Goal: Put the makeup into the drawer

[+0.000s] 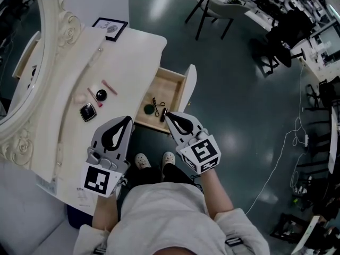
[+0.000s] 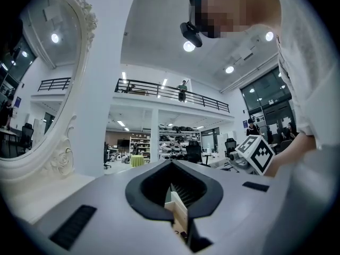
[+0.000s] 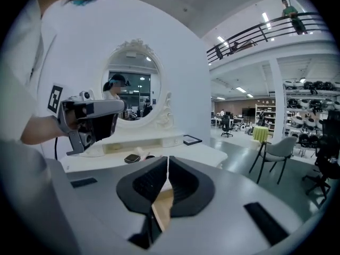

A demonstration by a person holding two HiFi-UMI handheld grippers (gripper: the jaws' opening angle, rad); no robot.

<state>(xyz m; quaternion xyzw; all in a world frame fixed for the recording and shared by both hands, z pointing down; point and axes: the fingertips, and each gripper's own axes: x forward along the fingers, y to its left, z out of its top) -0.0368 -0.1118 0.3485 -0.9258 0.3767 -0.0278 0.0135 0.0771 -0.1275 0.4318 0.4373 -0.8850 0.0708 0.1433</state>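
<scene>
Holding both sets of jaws closed, empty.
Your left gripper (image 1: 126,119) and right gripper (image 1: 169,116) sit lower centre beside the open drawer (image 1: 169,86); makeup (image 1: 88,112) rests centre-left.

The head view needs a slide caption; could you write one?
Left gripper and right gripper, shut, near open drawer; makeup on table.

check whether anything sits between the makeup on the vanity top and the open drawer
Nothing visible does. The compact, round black item and pink stick lie on the vanity top, with bare surface between them and the open drawer. The drawer holds a few small things but shows bare floor too.
</scene>
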